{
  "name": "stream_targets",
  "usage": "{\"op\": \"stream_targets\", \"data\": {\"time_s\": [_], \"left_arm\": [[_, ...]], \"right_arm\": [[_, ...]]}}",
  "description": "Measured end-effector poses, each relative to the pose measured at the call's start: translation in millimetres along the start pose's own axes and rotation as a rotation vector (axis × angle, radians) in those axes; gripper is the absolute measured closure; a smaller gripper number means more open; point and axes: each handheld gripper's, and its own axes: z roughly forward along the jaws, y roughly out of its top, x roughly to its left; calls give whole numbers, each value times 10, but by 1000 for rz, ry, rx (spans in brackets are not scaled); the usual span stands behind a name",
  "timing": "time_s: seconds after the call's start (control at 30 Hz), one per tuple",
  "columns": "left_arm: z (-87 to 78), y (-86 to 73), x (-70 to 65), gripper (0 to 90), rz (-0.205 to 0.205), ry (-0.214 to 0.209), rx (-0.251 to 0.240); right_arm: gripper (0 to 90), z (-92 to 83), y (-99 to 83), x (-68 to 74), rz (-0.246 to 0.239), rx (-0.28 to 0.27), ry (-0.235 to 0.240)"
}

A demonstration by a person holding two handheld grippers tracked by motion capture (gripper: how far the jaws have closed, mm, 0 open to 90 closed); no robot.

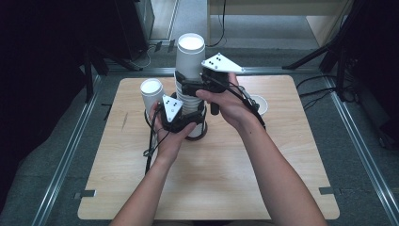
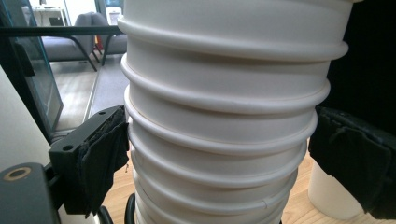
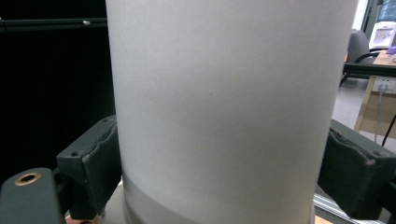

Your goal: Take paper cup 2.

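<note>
Where fingers meet, cup stack (image 1: 190, 89) mid-table.

This is looking like a lab or office test space rather than a home. A small wooden table (image 1: 211, 188) is sitting inside a frame of aluminium rails (image 1: 66, 160) on grey carpet (image 1: 357, 188), with black tripod legs (image 1: 324, 52) standing around it and cables (image 1: 320, 89) trailing across the floor — a recording rig. Beyond the table, the left gripper view is showing a grey armchair (image 2: 88, 32) on a pale floor, and the right gripper view is catching an office chair (image 3: 357, 46) beside a wooden desk (image 3: 373, 93) — office furnishings.
</note>
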Motion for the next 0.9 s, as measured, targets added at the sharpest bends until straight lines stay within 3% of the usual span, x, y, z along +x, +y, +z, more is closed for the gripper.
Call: {"op": "stream_targets", "data": {"time_s": [0.2, 0.9], "left_arm": [[0, 2, 0, 55, 1, 0, 1], [-16, 3, 9, 61, 9, -3, 9]], "right_arm": [[116, -7, 52, 20, 3, -1, -20], [125, -88, 282, 110, 25, -109, -53]]}}
